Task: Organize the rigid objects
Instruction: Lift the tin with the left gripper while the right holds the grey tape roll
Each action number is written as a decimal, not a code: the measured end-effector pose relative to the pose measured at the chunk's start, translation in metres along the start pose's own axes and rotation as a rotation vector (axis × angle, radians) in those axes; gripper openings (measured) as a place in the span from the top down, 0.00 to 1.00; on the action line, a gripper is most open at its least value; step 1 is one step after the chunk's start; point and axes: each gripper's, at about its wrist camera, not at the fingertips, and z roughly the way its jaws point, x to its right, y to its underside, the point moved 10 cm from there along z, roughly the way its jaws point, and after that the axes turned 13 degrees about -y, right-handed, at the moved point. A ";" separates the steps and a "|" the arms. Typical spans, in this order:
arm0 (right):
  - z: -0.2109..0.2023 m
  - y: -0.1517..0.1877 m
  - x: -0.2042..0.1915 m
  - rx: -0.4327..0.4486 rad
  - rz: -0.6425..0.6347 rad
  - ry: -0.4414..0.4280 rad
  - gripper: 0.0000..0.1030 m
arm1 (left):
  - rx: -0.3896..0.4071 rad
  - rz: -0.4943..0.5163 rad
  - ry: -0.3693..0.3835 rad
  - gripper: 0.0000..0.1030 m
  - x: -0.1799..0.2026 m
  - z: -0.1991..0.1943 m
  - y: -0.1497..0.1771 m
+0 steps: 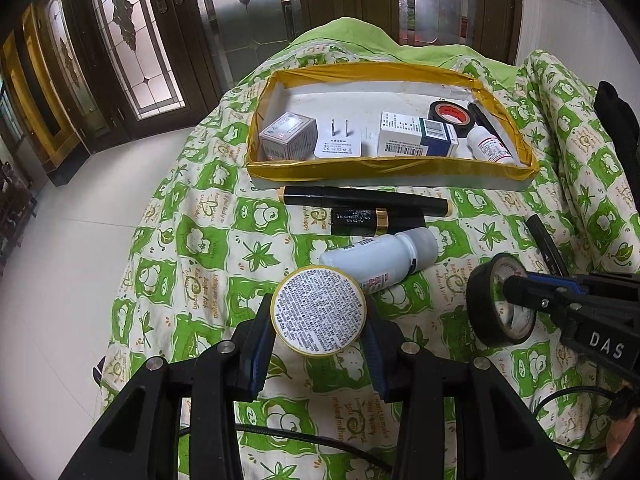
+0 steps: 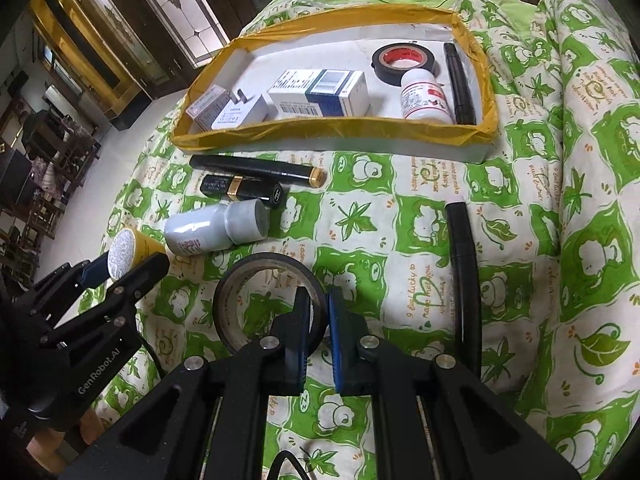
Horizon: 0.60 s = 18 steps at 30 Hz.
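My left gripper (image 1: 318, 316) is shut on a round yellow tin (image 1: 319, 311) with a printed label, held above the green quilt; it also shows in the right wrist view (image 2: 128, 254). My right gripper (image 2: 319, 312) is shut on the rim of a black tape roll (image 2: 256, 280), seen in the left wrist view too (image 1: 486, 300). A yellow-taped tray (image 1: 384, 166) ahead holds two boxes, a white plug (image 1: 340, 144), a red-cored tape roll (image 1: 450, 114), a small bottle (image 1: 490, 144) and a black pen.
On the quilt before the tray lie a long black pen (image 1: 364, 200), a black-and-gold lipstick (image 1: 372, 220), a white bottle (image 1: 380, 256) and another black pen (image 2: 464, 264). The quilt drops off to a tiled floor (image 1: 72, 240) on the left.
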 end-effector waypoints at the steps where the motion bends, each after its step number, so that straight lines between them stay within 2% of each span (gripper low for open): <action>1: -0.001 -0.001 0.000 0.004 0.003 -0.002 0.92 | 0.000 0.000 0.000 0.59 0.000 0.000 0.000; 18: -0.024 -0.016 0.009 0.061 0.070 -0.047 0.92 | 0.035 -0.013 -0.004 0.59 -0.002 -0.009 -0.006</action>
